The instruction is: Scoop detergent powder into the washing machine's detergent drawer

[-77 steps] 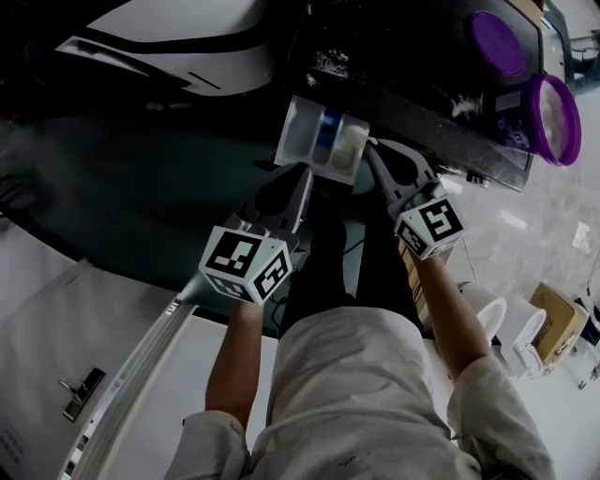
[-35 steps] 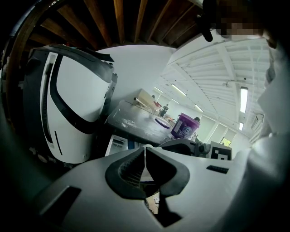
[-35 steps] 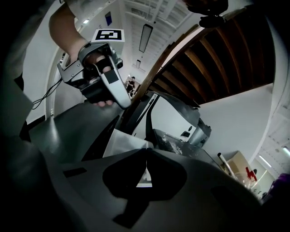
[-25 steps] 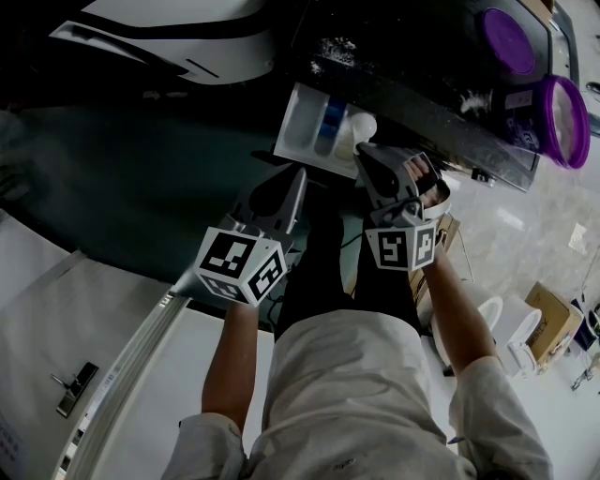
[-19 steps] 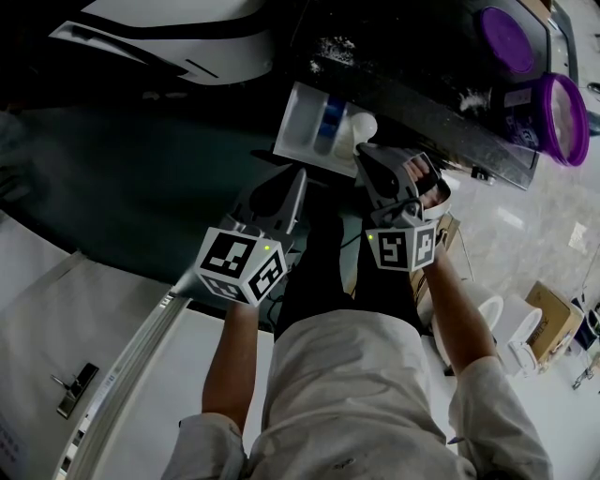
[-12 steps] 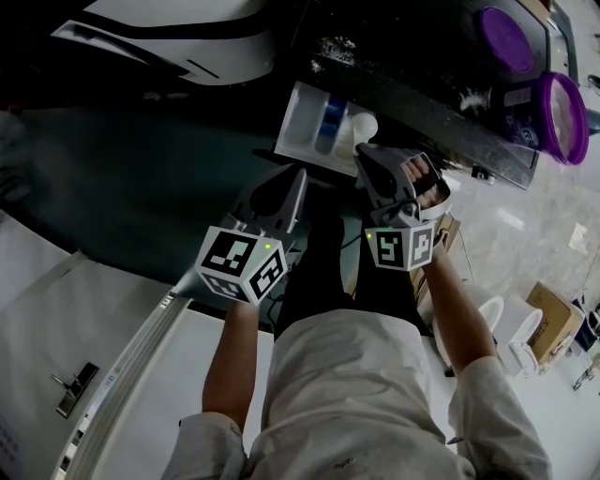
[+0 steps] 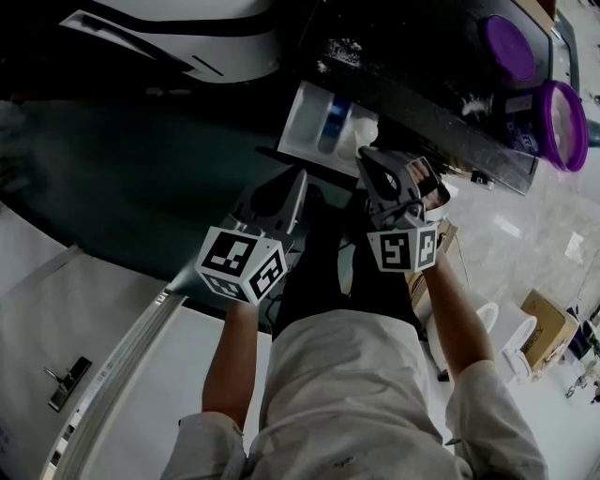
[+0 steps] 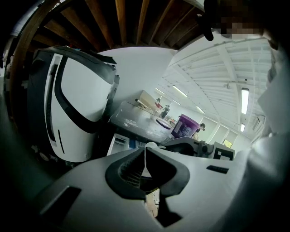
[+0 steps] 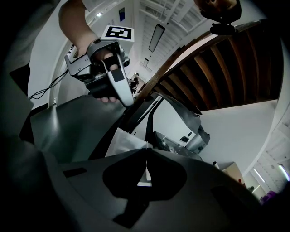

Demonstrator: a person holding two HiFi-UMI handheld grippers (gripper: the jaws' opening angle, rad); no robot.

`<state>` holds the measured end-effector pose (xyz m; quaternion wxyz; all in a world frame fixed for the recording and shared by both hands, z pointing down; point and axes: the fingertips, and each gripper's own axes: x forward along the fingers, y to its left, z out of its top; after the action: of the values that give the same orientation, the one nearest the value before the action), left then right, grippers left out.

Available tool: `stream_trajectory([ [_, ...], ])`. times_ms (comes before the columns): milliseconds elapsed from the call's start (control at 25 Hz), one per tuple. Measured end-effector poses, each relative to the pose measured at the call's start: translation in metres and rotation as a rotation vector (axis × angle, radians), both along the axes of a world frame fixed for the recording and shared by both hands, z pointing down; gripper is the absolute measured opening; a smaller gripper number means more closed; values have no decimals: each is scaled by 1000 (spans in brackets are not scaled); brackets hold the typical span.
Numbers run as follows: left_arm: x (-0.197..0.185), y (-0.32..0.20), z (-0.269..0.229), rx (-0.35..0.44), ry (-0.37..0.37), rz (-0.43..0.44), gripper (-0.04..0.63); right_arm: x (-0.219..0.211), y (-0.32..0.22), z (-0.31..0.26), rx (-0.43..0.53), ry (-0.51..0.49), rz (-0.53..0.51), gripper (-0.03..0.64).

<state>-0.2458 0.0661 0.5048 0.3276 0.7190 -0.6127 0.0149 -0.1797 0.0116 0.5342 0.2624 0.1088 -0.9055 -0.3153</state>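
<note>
Jutting from the washing machine point(image 7: 187, 33) toward the person, the detergent drawer point(image 7: 314, 122) lies just ahead of the right gripper point(image 7: 368, 157), the nearer one, clenched, it seems, on a small white scoop point(image 8: 151, 145). The left gripper point(image 7: 301, 178), closed on nothing, sits below. The purple detergent tub point(image 7: 553, 117) stands well right on the tabletop point(image 7: 422, 84).

One washing machine point(image 7: 187, 28) is counted, with one detergent drawer point(image 7: 305, 122) pulled out of it. Three compartments seem to be divided off inside the drawer, though the dim view leaves that count uncertain. Two grippers are counted just below the drawer: the left gripper point(image 7: 301, 175) and the right gripper point(image 7: 365, 156). One scoop point(image 8: 151, 145) is seen at the drawer. To the drawer's right, one purple tub point(image 7: 553, 122) and one purple lid point(image 7: 511, 45) are counted.
</note>
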Motion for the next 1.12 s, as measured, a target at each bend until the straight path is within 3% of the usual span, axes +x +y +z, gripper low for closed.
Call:
stream_trajectory([
  [360, 3, 1, -10, 16, -18, -30, 25, 2, 4, -25, -51, -46, -14, 11],
  [1120, 56, -15, -77, 100, -107, -9, 25, 38, 6, -144, -11, -206, -76, 11],
])
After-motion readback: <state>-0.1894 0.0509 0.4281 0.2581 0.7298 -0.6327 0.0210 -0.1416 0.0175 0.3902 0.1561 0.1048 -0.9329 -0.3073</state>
